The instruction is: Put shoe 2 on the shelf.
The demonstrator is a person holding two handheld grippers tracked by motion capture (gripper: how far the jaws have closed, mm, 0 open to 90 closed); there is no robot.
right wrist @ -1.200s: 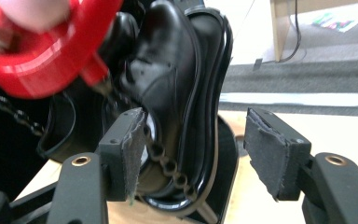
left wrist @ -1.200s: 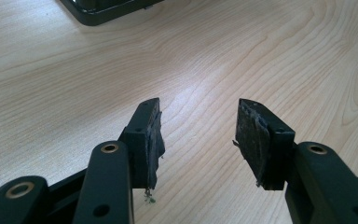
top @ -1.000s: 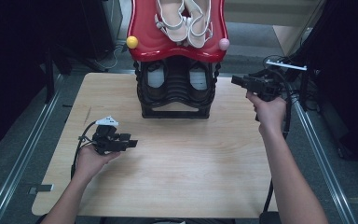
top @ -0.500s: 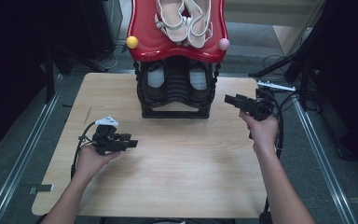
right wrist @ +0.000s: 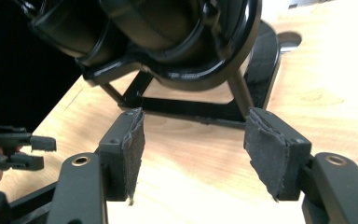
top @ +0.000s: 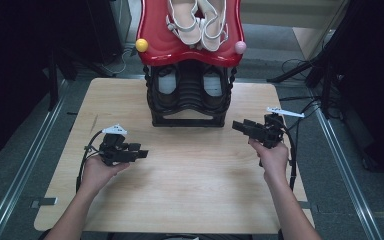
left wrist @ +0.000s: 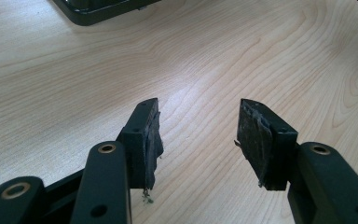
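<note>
While both grippers' fingers (right wrist: 275,154) stand open and empty, I judge the rigid shoe rack (top: 190,100) graspable by its base frame.

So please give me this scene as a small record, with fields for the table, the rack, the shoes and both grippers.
table: light wooden table, bare between the hands
rack: black shoe rack at the far edge, red top shelf
shoes: white sandals on the red shelf; dark shoes on the tier below
left gripper: open, holding nothing, low over the table
right gripper: open, holding nothing, jaws pointing toward the rack base
</note>
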